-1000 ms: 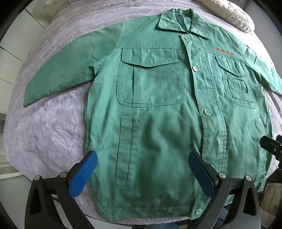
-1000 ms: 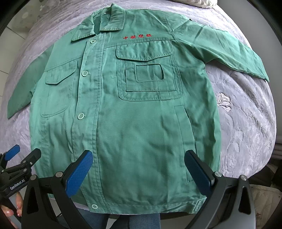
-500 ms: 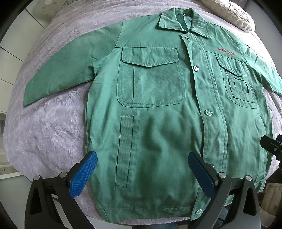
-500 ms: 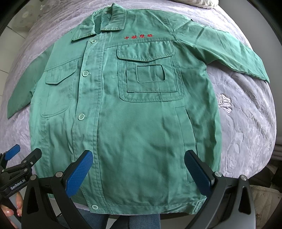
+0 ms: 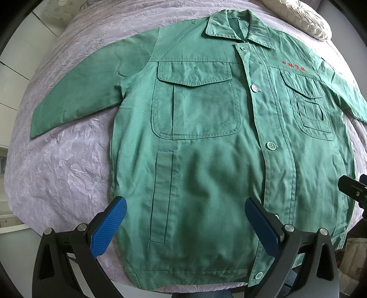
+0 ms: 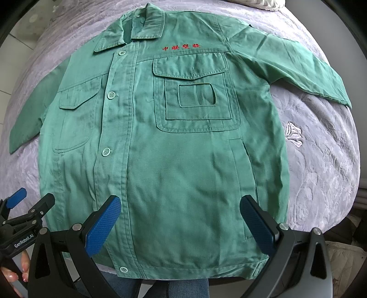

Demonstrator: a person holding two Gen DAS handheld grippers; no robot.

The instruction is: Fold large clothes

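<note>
A green work jacket [image 5: 206, 160] [image 6: 174, 160] lies flat and buttoned, front up, on a lilac bedspread [image 5: 59, 165], collar away from me and both sleeves spread outward. Red embroidered characters [image 6: 181, 47] sit above one chest pocket. My left gripper [image 5: 185, 220] hovers open above the hem, its blue pads [image 5: 109, 227] wide apart with nothing between them. My right gripper [image 6: 181, 220] hangs open the same way over the hem's other half. The left gripper also shows at the lower left of the right wrist view, as a black tool [image 6: 20, 222] held by a hand.
A cream ruffled cushion [image 5: 298, 18] lies beyond the collar. The bedspread [image 6: 321, 165] has an embroidered flower [image 6: 292, 135] right of the jacket. White floor tiles [image 5: 13, 75] lie to the left of the bed. The person's jeans [image 6: 188, 287] show below the hem.
Both grippers have drifted very slightly; the jacket sits a touch lower in both views. Jaws remain wide apart and the jacket has not been touched.
</note>
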